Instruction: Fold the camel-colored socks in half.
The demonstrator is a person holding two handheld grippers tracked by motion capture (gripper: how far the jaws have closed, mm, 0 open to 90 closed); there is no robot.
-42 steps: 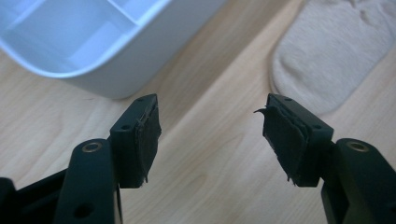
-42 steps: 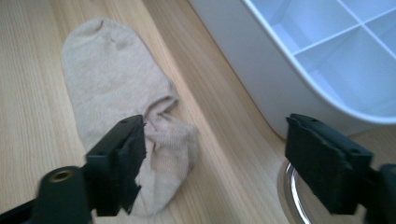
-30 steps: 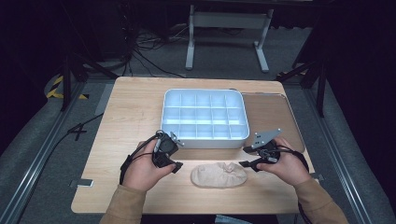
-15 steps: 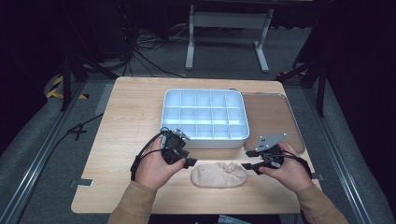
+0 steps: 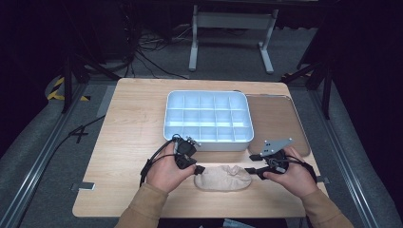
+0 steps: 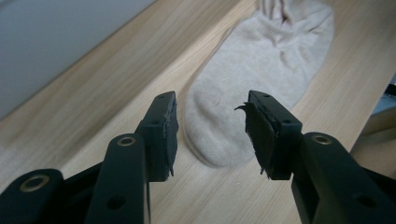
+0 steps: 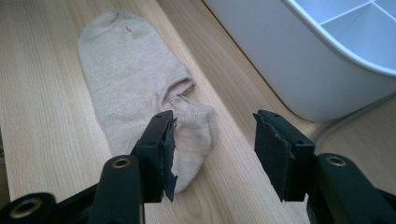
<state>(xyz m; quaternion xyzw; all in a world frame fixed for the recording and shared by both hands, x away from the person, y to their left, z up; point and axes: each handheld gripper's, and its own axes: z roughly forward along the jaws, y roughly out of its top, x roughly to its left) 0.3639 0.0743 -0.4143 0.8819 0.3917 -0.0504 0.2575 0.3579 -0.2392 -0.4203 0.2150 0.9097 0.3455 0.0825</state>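
I am looking down on a light wooden table (image 5: 128, 142) set on a dark floor. A beige sock (image 5: 222, 177) lies flat near the table's near edge, stretched left to right, between my two hands. Just beyond it, toward the far side, sits a white tray (image 5: 207, 117) split into many small compartments; all the compartments I can see are bare. To the right of the tray, touching or nearly touching it, lies a flat brown board (image 5: 275, 118).

My left hand (image 5: 165, 172) holds the left gripper (image 5: 198, 169) low over the table, its tips at the sock's left end. In the left gripper view its jaws stand wide apart, and the rounded toe of the sock (image 6: 261, 74) lies on the wood in the gap between them, a little ahead of the pads. I cannot tell whether the pads touch the fabric. The wall of the tray (image 6: 56, 42) shows as a pale blur at upper left.

My right hand (image 5: 292, 173) holds the right gripper (image 5: 250, 164) at the sock's right end, with its grey plate on top. In the right gripper view its jaws are also wide apart. The sock's (image 7: 140, 88) open cuff end lies beside and partly under the left jaw, with bare wood under the rest of the gap. The tray's (image 7: 289, 60) curved white corner rises at upper right, with a cable running on the table below it.
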